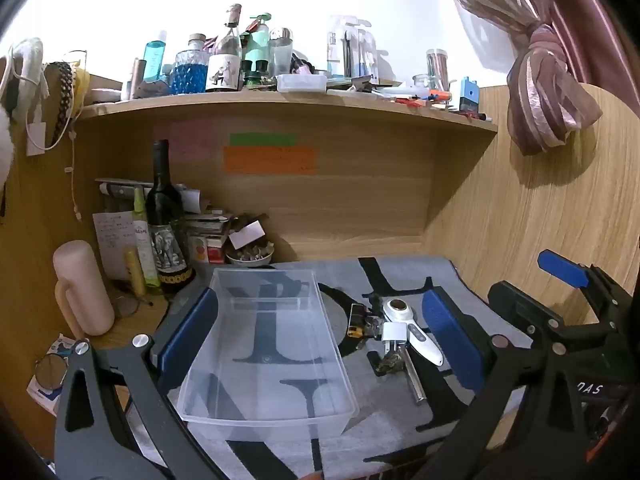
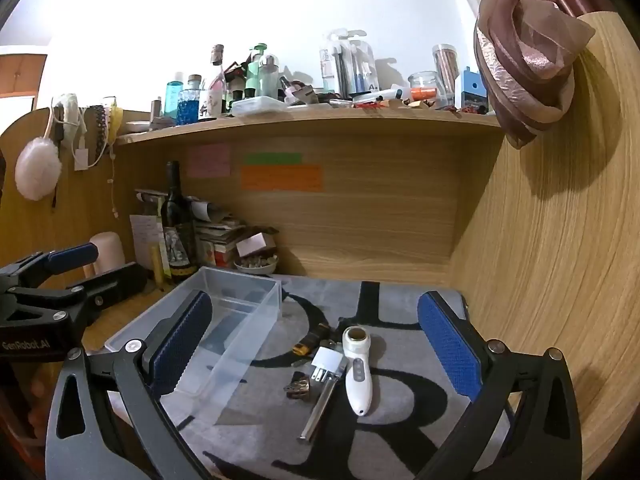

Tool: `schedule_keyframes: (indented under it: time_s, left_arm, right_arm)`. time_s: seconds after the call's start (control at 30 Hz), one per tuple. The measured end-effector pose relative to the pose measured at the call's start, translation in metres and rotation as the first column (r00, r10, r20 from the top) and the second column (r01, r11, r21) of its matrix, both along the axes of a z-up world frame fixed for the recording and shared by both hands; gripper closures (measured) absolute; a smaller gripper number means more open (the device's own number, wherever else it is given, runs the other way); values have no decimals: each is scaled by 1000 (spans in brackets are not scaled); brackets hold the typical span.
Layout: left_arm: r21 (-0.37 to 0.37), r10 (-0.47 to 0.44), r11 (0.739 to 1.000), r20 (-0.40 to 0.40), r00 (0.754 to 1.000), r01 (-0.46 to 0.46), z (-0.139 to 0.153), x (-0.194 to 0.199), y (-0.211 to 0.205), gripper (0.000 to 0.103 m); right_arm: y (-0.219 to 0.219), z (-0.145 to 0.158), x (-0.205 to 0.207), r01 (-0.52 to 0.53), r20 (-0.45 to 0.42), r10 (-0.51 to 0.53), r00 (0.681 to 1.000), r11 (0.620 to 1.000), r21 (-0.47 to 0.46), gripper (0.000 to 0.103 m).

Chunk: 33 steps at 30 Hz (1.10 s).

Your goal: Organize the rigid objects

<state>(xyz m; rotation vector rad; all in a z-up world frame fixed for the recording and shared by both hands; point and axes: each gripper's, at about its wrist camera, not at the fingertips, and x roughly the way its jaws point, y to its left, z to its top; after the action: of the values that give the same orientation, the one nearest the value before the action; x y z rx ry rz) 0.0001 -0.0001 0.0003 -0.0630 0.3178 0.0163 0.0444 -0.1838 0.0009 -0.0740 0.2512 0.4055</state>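
While both grippers hang wide open and empty, the right gripper (image 2: 316, 356) brackets the small pile on the grey mat (image 2: 400, 432), nearer than the left gripper (image 1: 320, 340). Closest lies the metal bar (image 2: 323, 404), then the white handheld device (image 2: 357, 372), long axes running away from the fingers; the clear bin (image 2: 240, 344) sits just left.

Left wrist: up close over the clear box (image 1: 264, 344), facing the back wall. Right wrist: further right, same way. Shared: box, small things, shelf (image 2: 312, 122).

"GenRobot.AI" stands on the left tool (image 2: 76, 260); "A+" on a shelf package (image 2: 370, 76)
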Motion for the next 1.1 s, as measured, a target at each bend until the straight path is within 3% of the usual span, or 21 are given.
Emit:
schedule_keyframes:
  time_s: [1.1]
  left_arm:
    - [14, -18, 1000, -8, 1000, 19, -6, 11, 0, 0]
  right_arm:
    - [2, 0, 4, -4, -16, 4, 1000, 1000, 3, 0]
